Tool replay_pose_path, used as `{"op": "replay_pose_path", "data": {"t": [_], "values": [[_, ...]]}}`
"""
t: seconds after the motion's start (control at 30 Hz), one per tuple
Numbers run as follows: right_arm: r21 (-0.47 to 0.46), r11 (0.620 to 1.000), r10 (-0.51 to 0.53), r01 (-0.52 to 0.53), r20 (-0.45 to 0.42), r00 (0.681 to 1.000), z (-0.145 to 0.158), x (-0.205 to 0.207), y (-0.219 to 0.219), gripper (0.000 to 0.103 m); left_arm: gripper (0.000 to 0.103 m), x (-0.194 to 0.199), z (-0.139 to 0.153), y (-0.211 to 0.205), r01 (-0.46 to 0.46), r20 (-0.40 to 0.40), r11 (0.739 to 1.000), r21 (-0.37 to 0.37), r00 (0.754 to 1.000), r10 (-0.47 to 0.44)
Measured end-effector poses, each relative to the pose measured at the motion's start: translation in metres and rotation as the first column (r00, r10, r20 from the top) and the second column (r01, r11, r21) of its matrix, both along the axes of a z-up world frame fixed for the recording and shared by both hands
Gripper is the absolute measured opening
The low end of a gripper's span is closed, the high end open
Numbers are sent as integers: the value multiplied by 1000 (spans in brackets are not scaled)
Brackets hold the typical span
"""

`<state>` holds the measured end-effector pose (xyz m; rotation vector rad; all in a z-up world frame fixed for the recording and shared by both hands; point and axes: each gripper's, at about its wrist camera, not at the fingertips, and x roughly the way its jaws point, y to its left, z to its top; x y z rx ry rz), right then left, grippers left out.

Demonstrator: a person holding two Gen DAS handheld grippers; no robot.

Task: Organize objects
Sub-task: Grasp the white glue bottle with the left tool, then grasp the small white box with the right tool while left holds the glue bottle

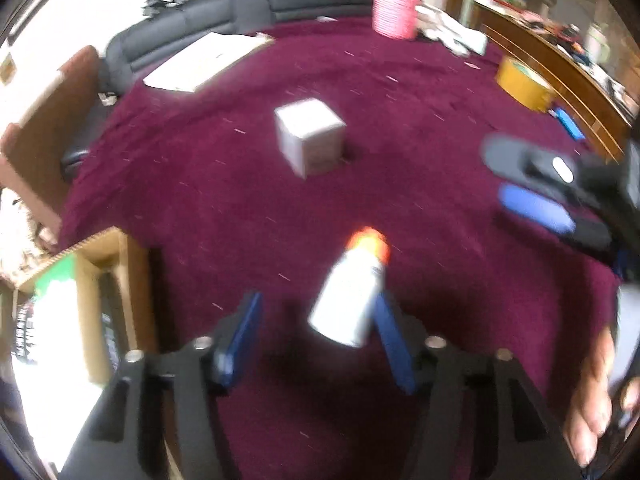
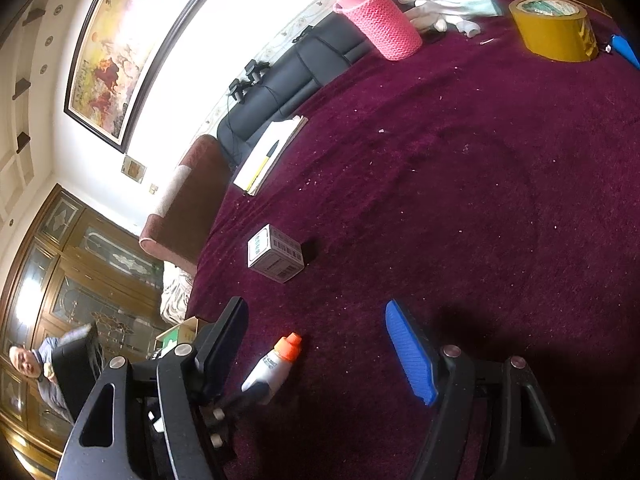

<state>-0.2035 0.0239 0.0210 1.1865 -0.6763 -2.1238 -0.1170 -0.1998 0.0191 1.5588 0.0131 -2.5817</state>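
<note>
Bottle [image 1: 349, 293], white with an orange cap, lies tilted on the maroon cloth [image 1: 440, 128] between the left gripper [image 1: 318, 318] fingers, resting against the right-hand blue pad, though motion blur hides whether there's any grip. Jaws stand spread wide. Over on the right gripper [image 2: 316, 354], fingers gape apart around nothing. Beyond the bottle sits a small white box [image 2: 275, 254], then a pink basket [image 2: 380, 20] and yellow tape roll [image 2: 554, 28] farther back.
</note>
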Motion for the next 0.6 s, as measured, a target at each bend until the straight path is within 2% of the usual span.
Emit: {"op": "replay_pose_path", "data": {"t": [0.07, 0.13, 0.23, 0.27, 0.3, 0.33, 0.37, 0.47, 0.6], "values": [[3, 1000, 3, -3, -2, 1000, 0, 0, 0, 77, 61, -10, -1, -6, -16, -4, 1000, 2, 1000, 16], [6, 1000, 0, 0, -5, 1000, 0, -1, 0, 77, 61, -14, -3, -2, 9, -2, 1000, 28, 1000, -9], [14, 1000, -5, 6, -15, 1000, 1, -1, 1, 77, 59, -17, -12, 12, 38, 6, 999, -1, 999, -38], [19, 1000, -8, 8, -19, 1000, 2, -1, 1, 77, 54, -19, -15, 14, 33, 14, 999, -15, 999, -33], [21, 1000, -9, 9, -21, 1000, 2, -2, 1, 77, 36, -19, -19, 14, 23, 21, 999, -25, 1000, -22], [20, 1000, -9, 10, -21, 1000, 2, -2, 2, 77, 27, -20, -23, 15, 16, 31, 1000, -19, 999, -15], [21, 1000, -12, 12, -24, 1000, 2, -2, 2, 77, 26, -17, -22, 15, 9, 9, 1000, 3, 1000, -9], [33, 999, -22, 24, -37, 999, 4, -2, 4, 77, 26, -6, -18, 20, -10, -28, 999, -49, 1000, 8], [45, 999, -28, 30, -49, 998, 4, -2, 4, 77, 26, 20, -7, 26, -34, -96, 996, -77, 995, 26]]}}
